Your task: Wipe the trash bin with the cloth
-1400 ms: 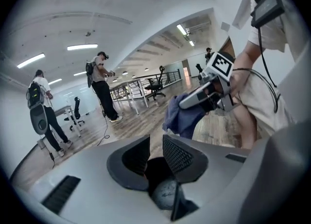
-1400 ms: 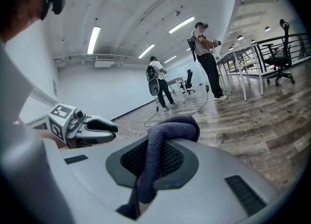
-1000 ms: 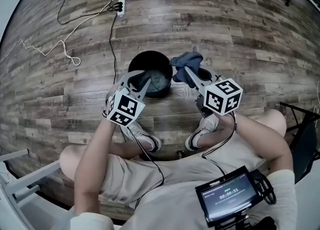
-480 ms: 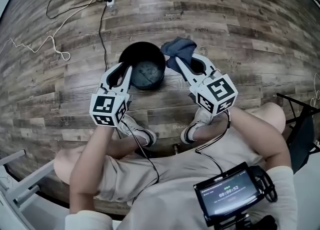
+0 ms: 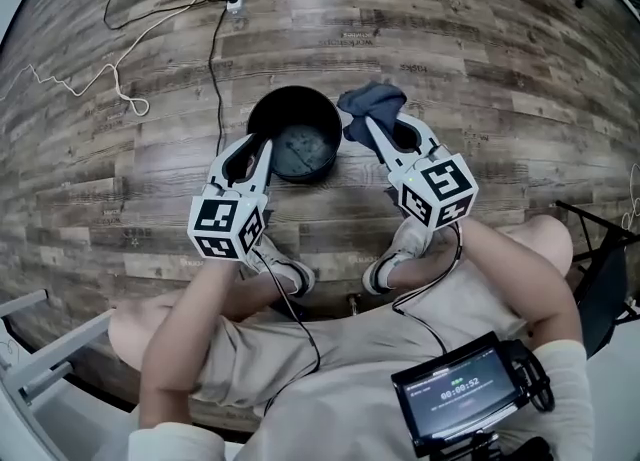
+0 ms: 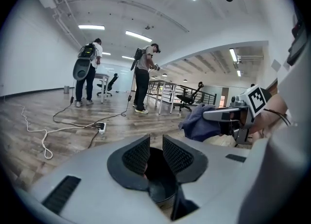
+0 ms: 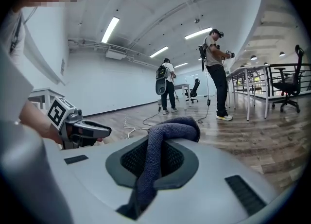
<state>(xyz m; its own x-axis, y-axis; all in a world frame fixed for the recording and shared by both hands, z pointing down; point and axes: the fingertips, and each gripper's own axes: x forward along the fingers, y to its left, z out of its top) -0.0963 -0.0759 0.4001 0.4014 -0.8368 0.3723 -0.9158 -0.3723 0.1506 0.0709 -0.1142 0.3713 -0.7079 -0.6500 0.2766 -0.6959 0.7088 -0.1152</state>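
Trash bin, black and round, is standing open on the wood floor, just ahead of the person's shoes. Left gripper is pinching the bin's left rim, jaws narrow. Right gripper is clamping the bunched blue-grey cloth, which is sitting just beside the bin's right rim.

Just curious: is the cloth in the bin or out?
Out: the cloth, clamped in the right gripper, is beside the trash bin.
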